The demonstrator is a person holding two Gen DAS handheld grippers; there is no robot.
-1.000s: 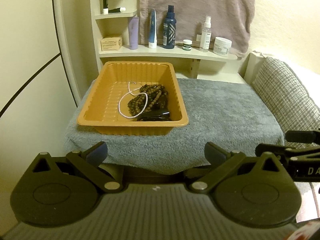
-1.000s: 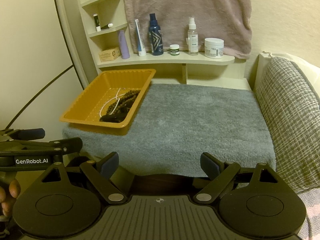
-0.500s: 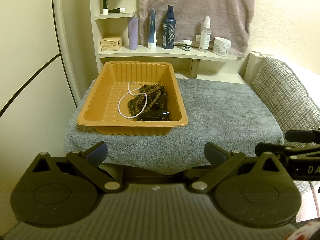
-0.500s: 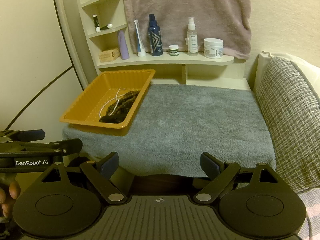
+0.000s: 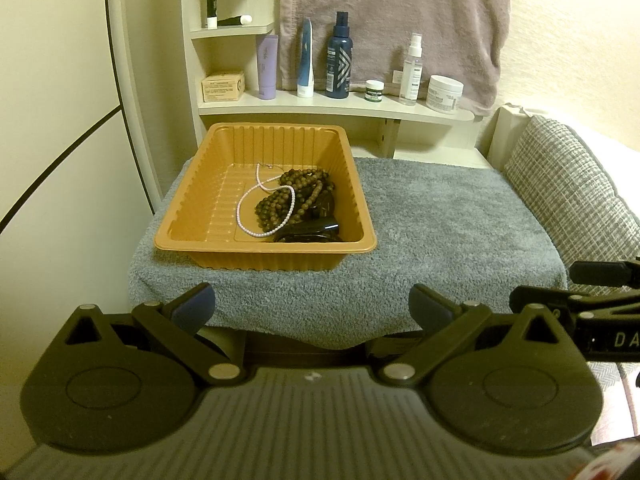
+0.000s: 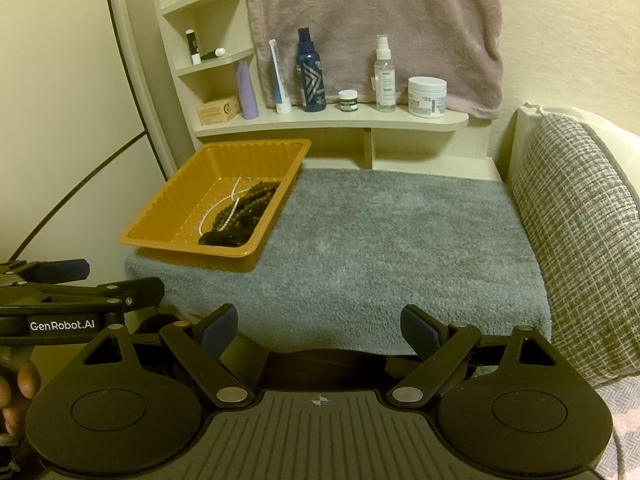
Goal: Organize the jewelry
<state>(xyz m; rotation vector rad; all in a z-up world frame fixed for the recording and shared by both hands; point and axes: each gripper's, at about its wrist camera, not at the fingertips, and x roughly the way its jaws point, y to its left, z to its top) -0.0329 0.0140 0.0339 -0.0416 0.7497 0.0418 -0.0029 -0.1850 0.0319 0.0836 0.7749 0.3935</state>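
Note:
An orange plastic tray (image 5: 192, 216) sits at the left of a grey towel-covered table (image 5: 440, 216). In the tray lie a white pearl necklace (image 5: 245, 200), a heap of brown wooden bead strands (image 5: 296, 196) and a black glossy piece (image 5: 308, 230). The tray also shows in the right wrist view (image 6: 168, 208). My left gripper (image 5: 312, 306) is open and empty, in front of the table's near edge below the tray. My right gripper (image 6: 318, 328) is open and empty, in front of the near edge to the right of the tray.
A cream shelf (image 5: 320, 104) behind the table carries a purple tube, bottles, jars and a small box. A mauve towel (image 5: 392, 20) hangs on the wall. A checked grey cushion (image 6: 580, 220) borders the table on the right.

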